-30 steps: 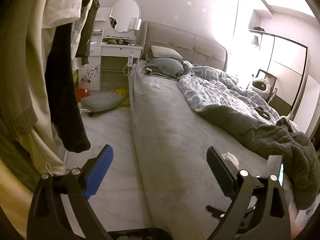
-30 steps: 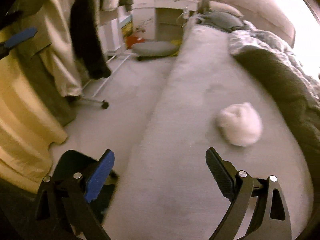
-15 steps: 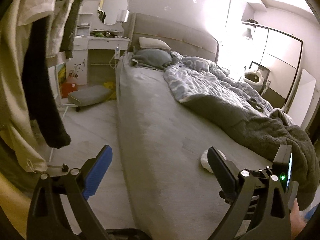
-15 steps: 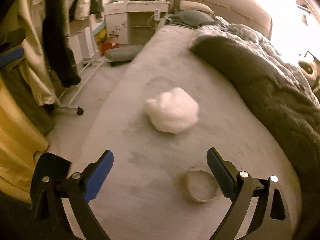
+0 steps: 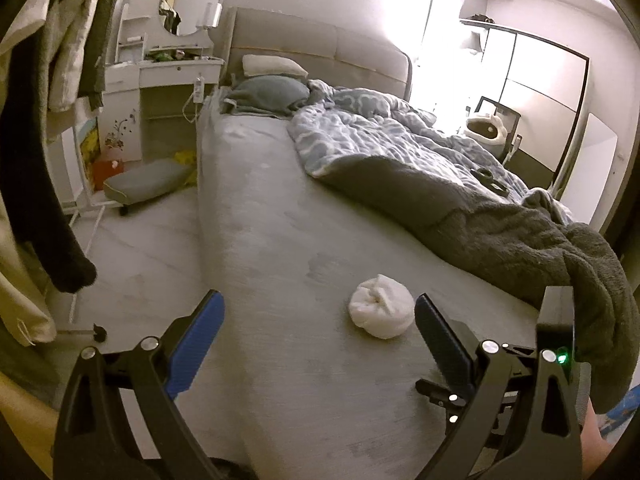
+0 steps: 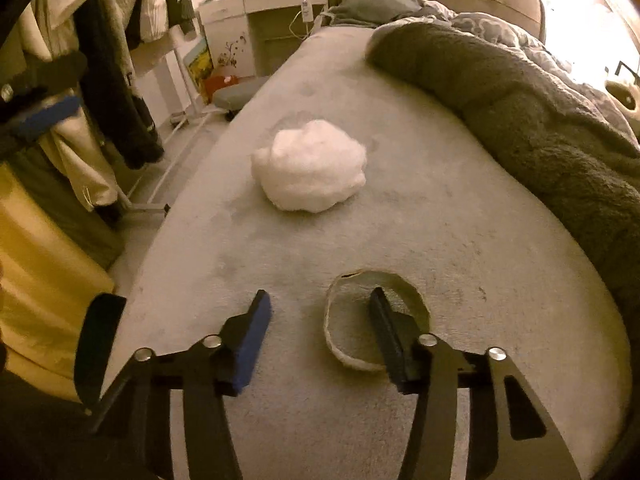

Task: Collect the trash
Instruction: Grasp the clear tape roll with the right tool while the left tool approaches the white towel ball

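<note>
Trash is all uncollected: a white tissue wad (image 6: 310, 166) and a cardboard ring (image 6: 374, 320) both lie on the bed (image 6: 460, 240). My left gripper (image 5: 316, 344) gapes empty left of the wad. My right gripper (image 6: 320, 328) is part-closed, empty, one finger inside the ring.
</note>
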